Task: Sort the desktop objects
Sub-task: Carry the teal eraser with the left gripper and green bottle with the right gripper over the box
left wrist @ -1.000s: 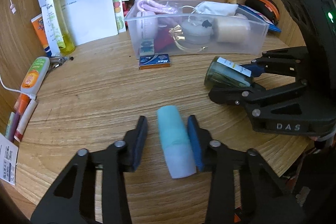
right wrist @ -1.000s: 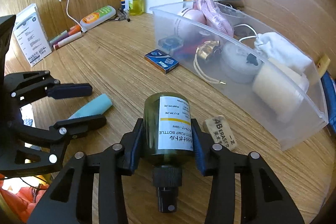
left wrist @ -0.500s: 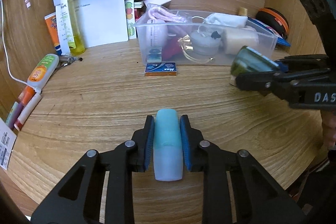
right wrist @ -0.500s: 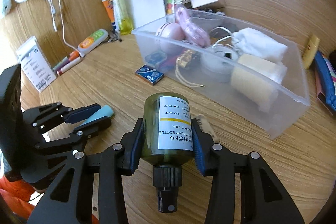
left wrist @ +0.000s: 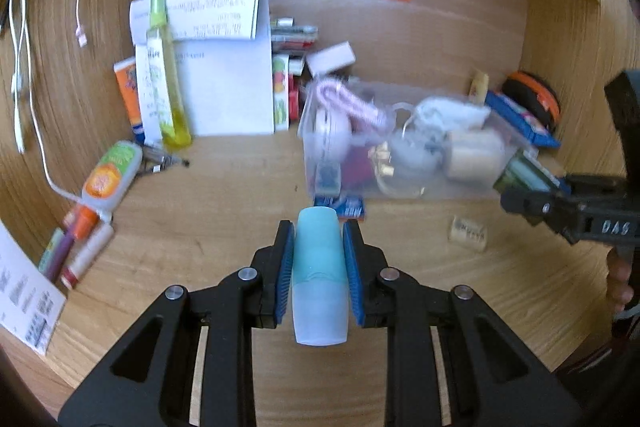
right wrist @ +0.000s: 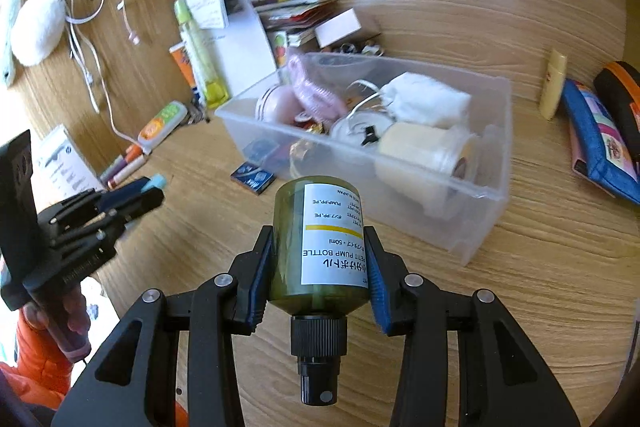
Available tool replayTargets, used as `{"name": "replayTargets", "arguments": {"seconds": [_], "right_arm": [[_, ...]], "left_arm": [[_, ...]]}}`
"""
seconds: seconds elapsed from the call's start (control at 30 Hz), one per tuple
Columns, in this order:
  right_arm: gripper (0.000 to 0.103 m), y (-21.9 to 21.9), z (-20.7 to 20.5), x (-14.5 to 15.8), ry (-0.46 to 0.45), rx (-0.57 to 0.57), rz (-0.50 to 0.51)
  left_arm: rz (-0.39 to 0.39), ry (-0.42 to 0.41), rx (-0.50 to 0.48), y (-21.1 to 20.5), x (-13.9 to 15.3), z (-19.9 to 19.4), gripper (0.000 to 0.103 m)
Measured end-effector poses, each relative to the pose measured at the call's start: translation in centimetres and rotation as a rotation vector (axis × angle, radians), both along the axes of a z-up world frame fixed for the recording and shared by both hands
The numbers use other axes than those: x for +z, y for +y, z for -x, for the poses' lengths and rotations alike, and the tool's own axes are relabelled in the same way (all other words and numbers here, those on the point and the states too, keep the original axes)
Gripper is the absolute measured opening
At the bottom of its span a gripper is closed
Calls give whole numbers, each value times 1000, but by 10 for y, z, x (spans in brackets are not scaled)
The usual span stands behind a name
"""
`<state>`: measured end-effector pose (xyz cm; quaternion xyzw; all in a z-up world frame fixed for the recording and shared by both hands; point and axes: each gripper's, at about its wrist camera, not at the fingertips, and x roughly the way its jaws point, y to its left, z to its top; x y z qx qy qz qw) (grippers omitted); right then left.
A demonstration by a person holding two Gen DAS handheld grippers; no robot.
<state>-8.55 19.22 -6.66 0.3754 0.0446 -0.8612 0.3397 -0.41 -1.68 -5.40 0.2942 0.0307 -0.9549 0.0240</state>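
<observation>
Grained matt wood desk (right wrist: 540, 267), translucent plastic bin (right wrist: 492, 163), glossy green plastic bottle (right wrist: 288, 247), matt black claw (right wrist: 320, 259)

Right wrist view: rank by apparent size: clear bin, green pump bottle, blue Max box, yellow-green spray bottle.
1. clear bin
2. green pump bottle, inflated by nearness to the lens
3. yellow-green spray bottle
4. blue Max box

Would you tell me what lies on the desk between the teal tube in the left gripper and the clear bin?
In the left wrist view, a small blue Max box lies between the teal tube and the clear bin, against the bin's front wall.
</observation>
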Motion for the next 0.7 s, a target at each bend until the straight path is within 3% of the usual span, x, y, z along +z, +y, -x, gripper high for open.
{"name": "replayTargets", "arguments": {"seconds": [0.3, 0.53, 0.7], "right_arm": [[38, 18, 22, 21, 21, -32, 22], [38, 14, 43, 41, 63, -43, 30], [38, 3, 62, 44, 44, -40, 45]], "left_arm": [[-37, 50, -58, 3, 35, 29, 24], [-69, 46, -98, 2, 49, 64, 24], [-112, 31, -107, -7, 53, 93, 24]]}}
